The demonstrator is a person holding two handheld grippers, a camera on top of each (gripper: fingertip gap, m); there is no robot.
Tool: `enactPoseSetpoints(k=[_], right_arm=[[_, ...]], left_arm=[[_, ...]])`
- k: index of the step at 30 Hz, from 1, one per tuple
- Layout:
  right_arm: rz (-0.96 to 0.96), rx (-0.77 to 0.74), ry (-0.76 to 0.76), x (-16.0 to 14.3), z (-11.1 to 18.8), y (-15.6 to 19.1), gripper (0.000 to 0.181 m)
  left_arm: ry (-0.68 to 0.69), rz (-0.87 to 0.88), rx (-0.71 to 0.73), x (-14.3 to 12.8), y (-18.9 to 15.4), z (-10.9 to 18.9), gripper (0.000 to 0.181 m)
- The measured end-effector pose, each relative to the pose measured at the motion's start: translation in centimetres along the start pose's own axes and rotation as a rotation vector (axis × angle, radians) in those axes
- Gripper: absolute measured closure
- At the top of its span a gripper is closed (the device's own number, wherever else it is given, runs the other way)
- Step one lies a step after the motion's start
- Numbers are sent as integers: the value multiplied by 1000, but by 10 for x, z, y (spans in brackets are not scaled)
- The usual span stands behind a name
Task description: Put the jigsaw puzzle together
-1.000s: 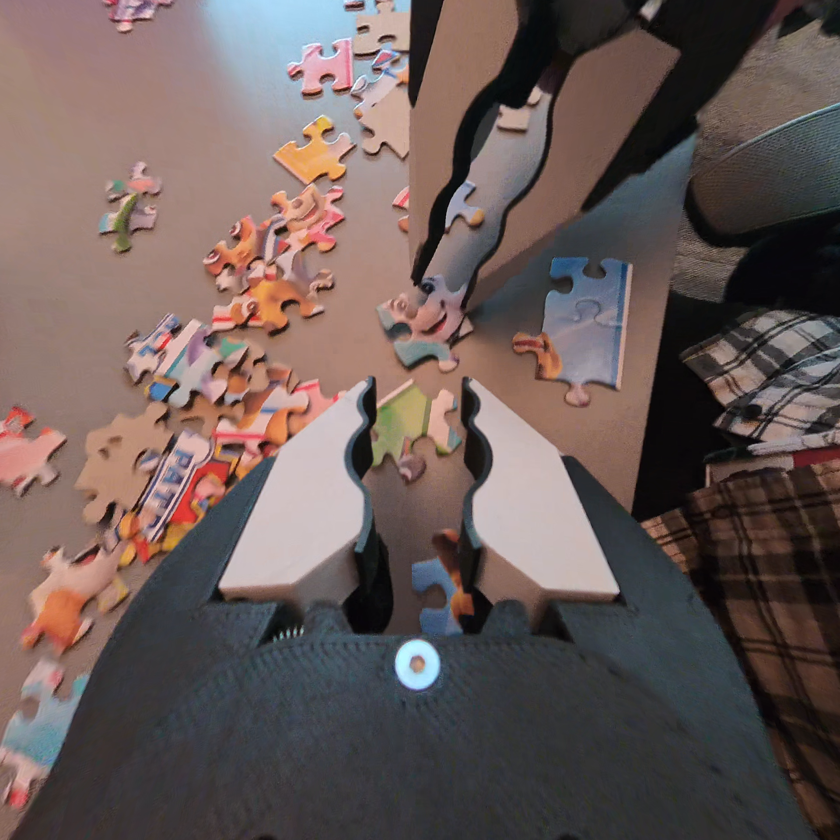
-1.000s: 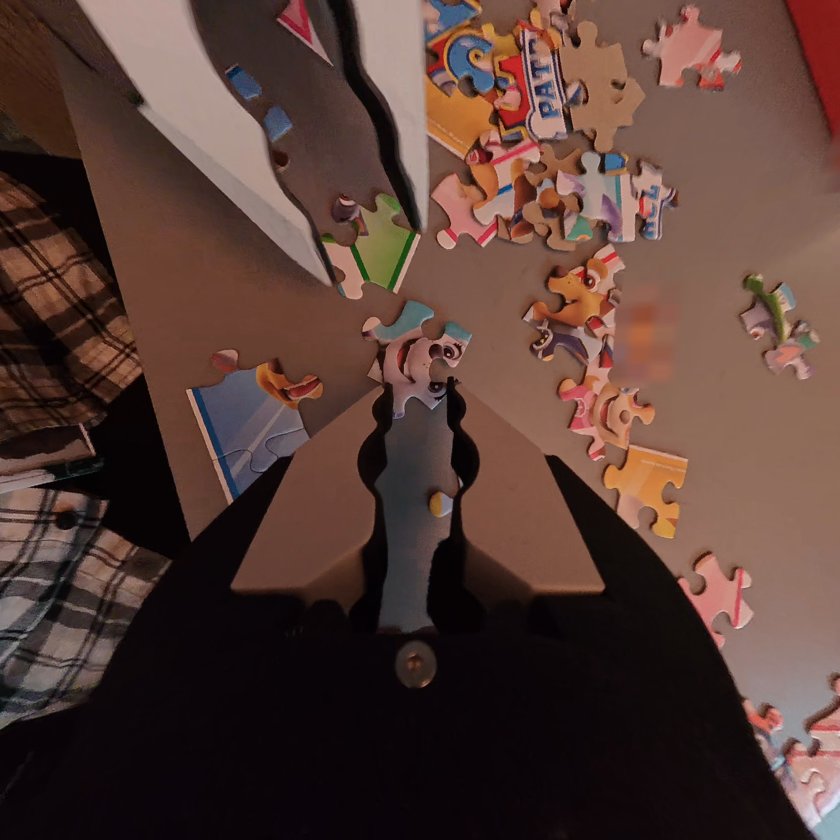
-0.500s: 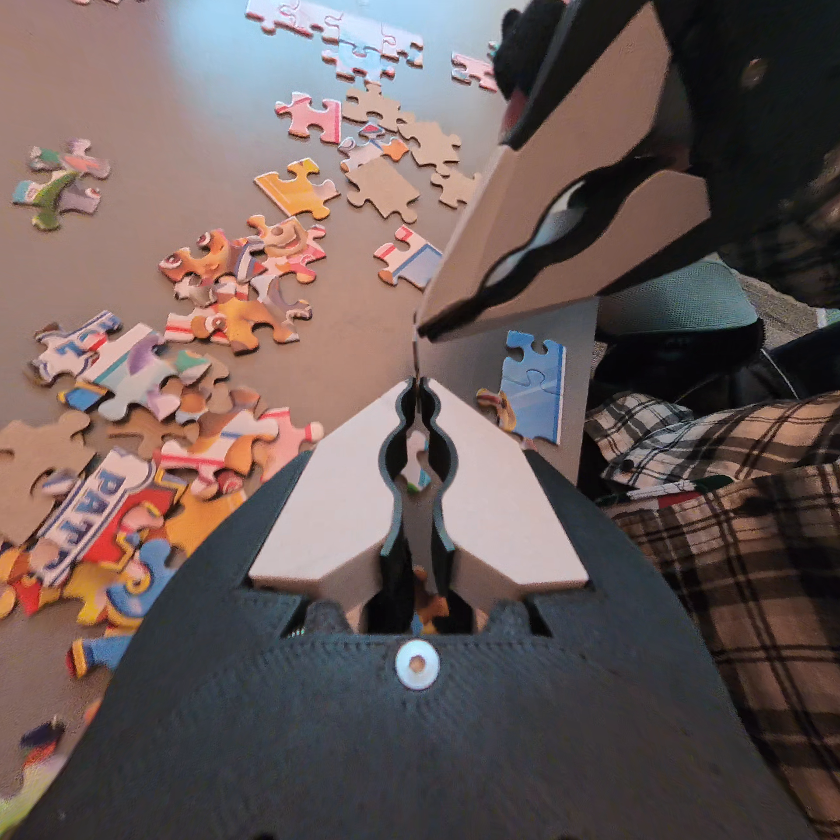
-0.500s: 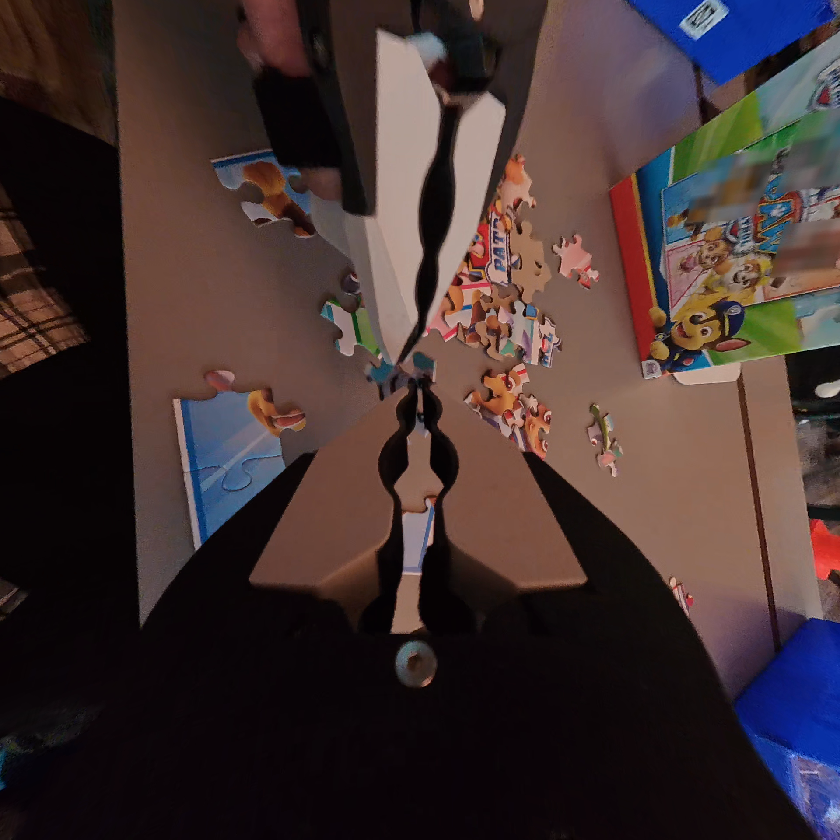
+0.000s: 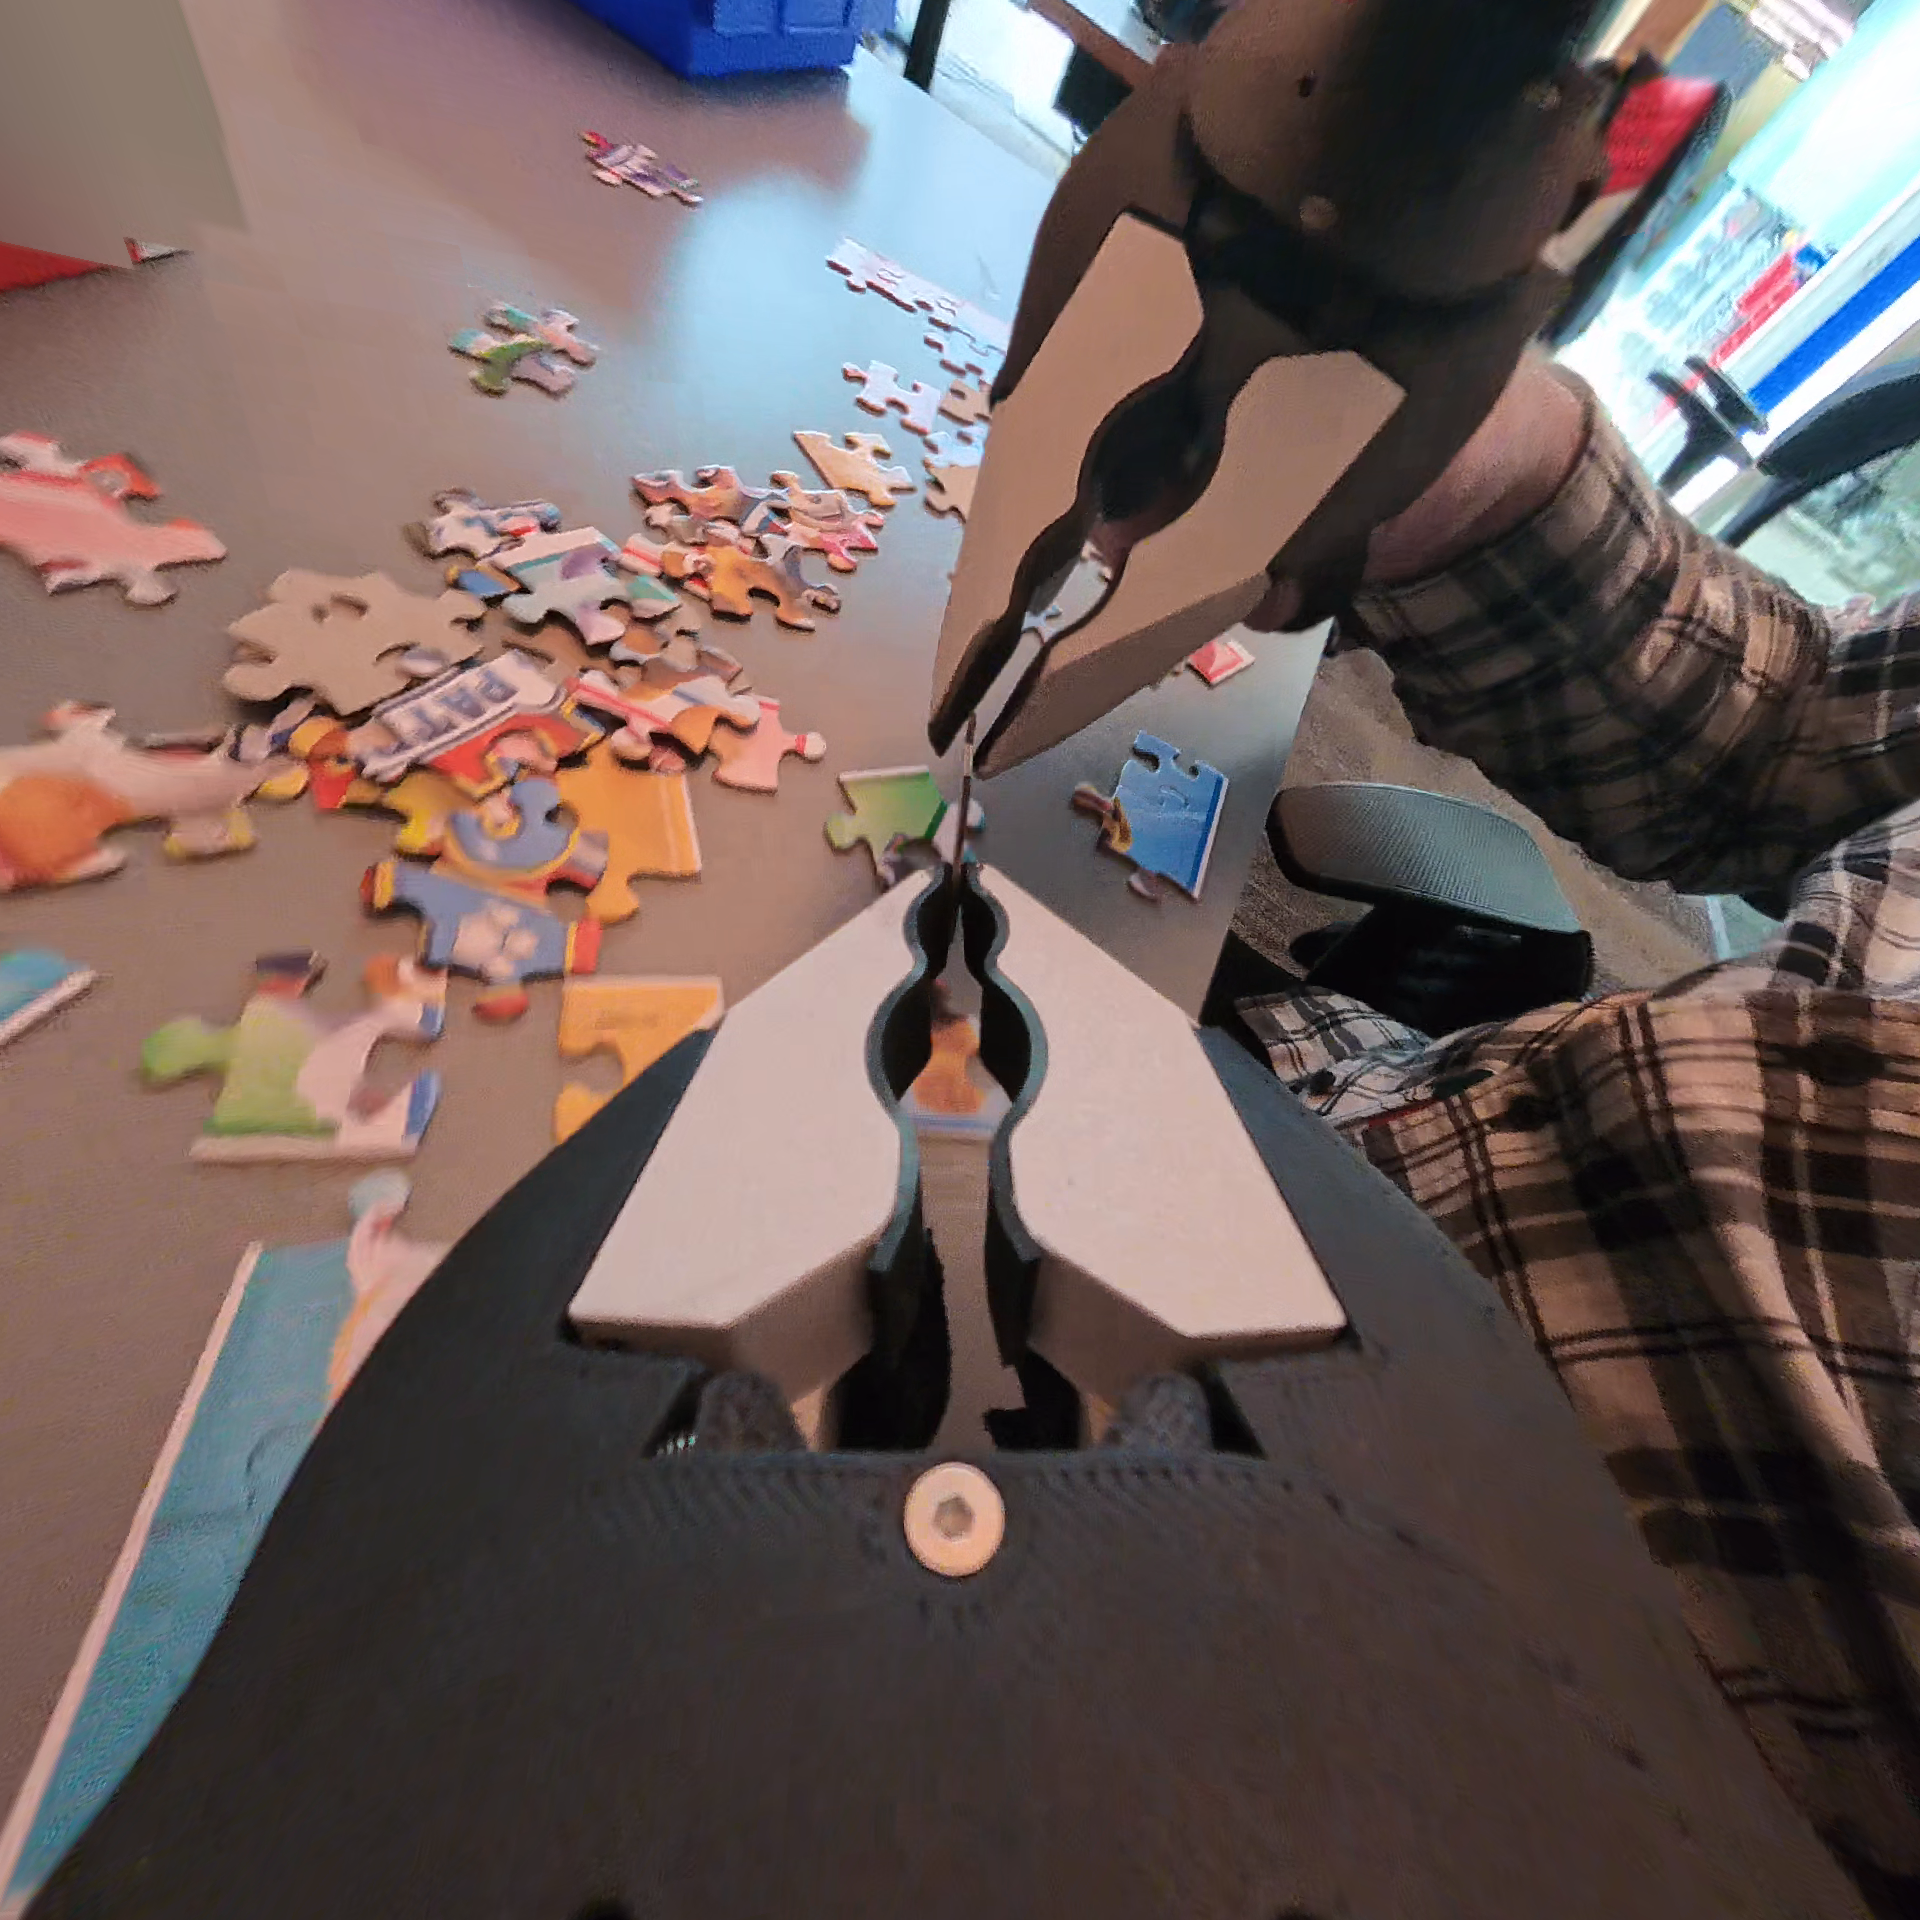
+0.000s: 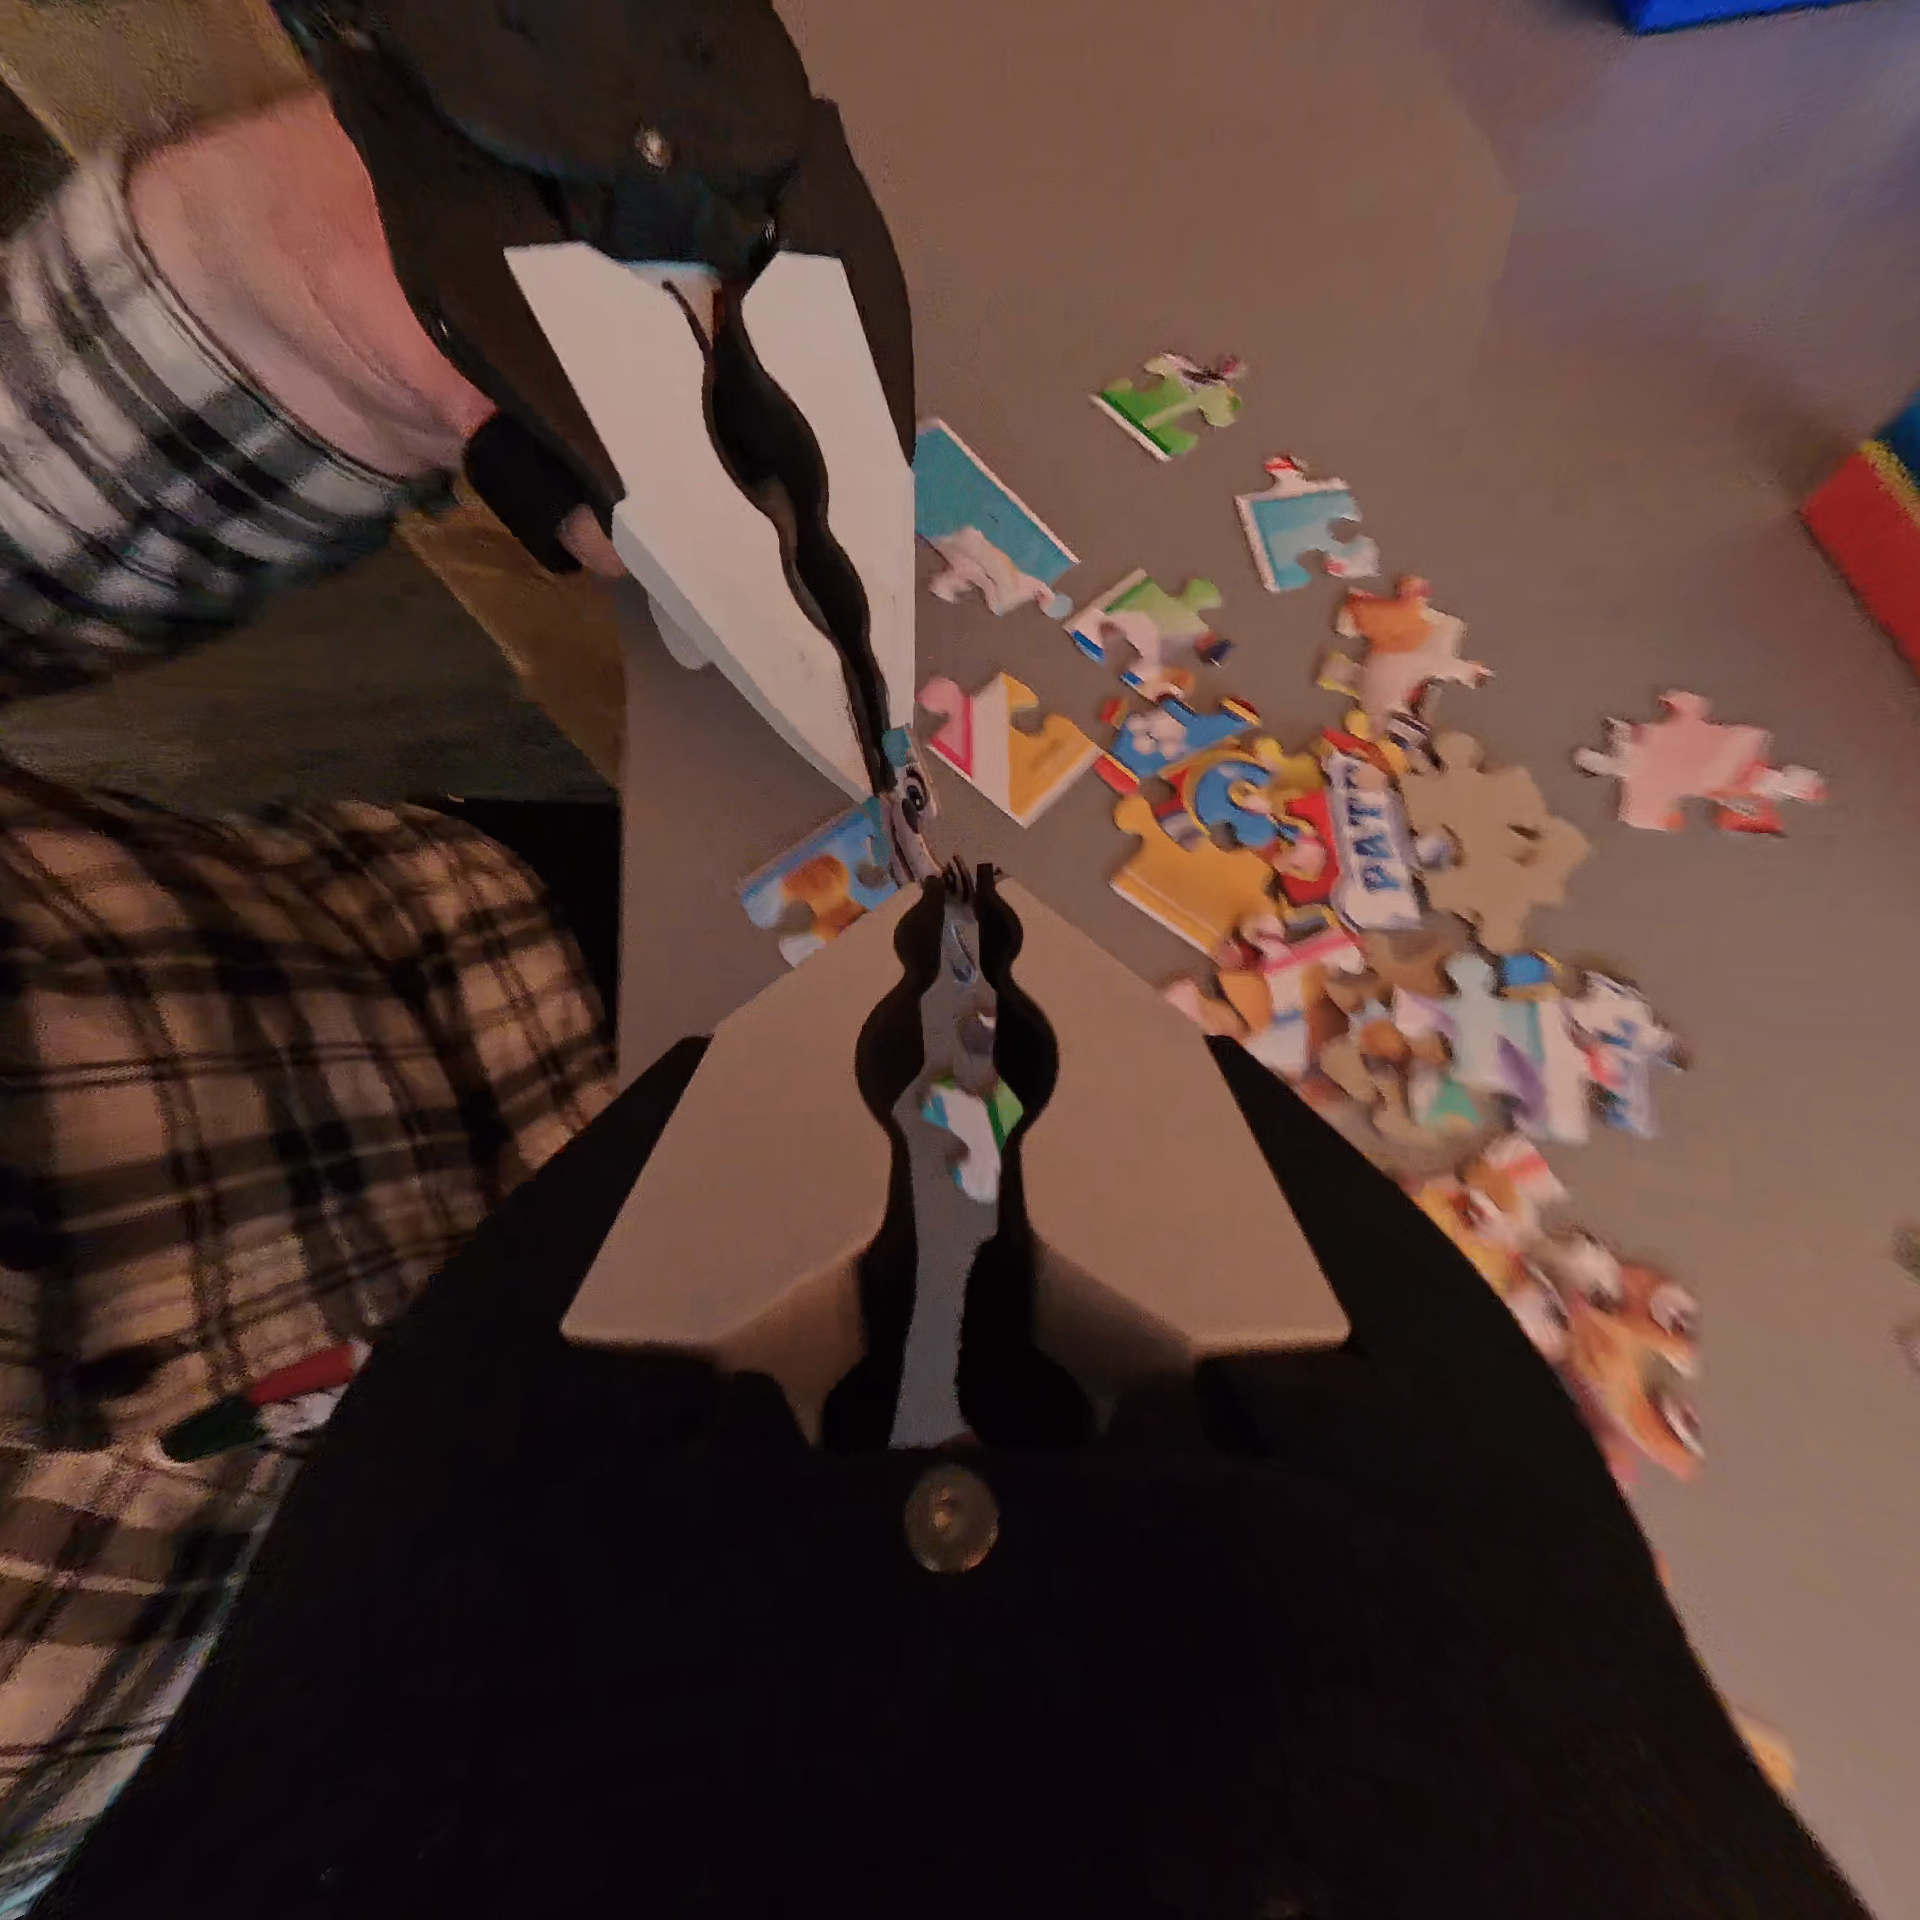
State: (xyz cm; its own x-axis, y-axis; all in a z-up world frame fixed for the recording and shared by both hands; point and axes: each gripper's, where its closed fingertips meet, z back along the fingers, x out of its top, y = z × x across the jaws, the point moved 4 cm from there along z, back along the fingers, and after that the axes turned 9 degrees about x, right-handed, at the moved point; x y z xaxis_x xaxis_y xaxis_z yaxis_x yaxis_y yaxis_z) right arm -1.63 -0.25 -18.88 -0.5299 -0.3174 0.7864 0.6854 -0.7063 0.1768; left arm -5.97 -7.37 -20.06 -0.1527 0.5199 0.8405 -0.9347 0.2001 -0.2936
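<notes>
Both jaws are pinched shut on one puzzle piece (image 6: 906, 808), held edge-on in the air between your left gripper (image 5: 954, 883) and right gripper (image 6: 961, 878), probably so you can pass it across above the loose pieces (image 5: 540, 665) scattered on the grey table (image 5: 312, 343).

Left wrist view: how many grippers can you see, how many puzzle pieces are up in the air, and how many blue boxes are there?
Grippers: 2, the left gripper and the right gripper
Puzzle piece in the air: 1, seen edge-on, pinched by both pairs of fingers
Blue box: 1, at the far end of the table
Total: 4
</notes>
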Motion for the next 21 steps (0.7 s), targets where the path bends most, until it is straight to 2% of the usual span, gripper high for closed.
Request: enactPoseSetpoints(k=[2,4,8,10,15,18,21], right_arm=[[-9,93,19,9,-17,3,180],[-21,149,79,13,-36,1,181],[-71,239,201,19,-66,-5,181],[-89,285,228,24,-76,-7,181],[-131,371,325,37,-97,-11,181],[-127,394,404,41,-110,-15,181],[-118,407,499,41,-118,-19,179]], left_arm=[[3,-9,82,-12,9,17,177],[11,-32,158,-22,18,35,166],[46,-76,369,-34,50,65,164],[46,-79,418,-35,60,74,164],[118,-96,500,-42,80,75,174],[177,-106,512,-49,88,71,181],[222,-112,510,-55,95,66,181]])
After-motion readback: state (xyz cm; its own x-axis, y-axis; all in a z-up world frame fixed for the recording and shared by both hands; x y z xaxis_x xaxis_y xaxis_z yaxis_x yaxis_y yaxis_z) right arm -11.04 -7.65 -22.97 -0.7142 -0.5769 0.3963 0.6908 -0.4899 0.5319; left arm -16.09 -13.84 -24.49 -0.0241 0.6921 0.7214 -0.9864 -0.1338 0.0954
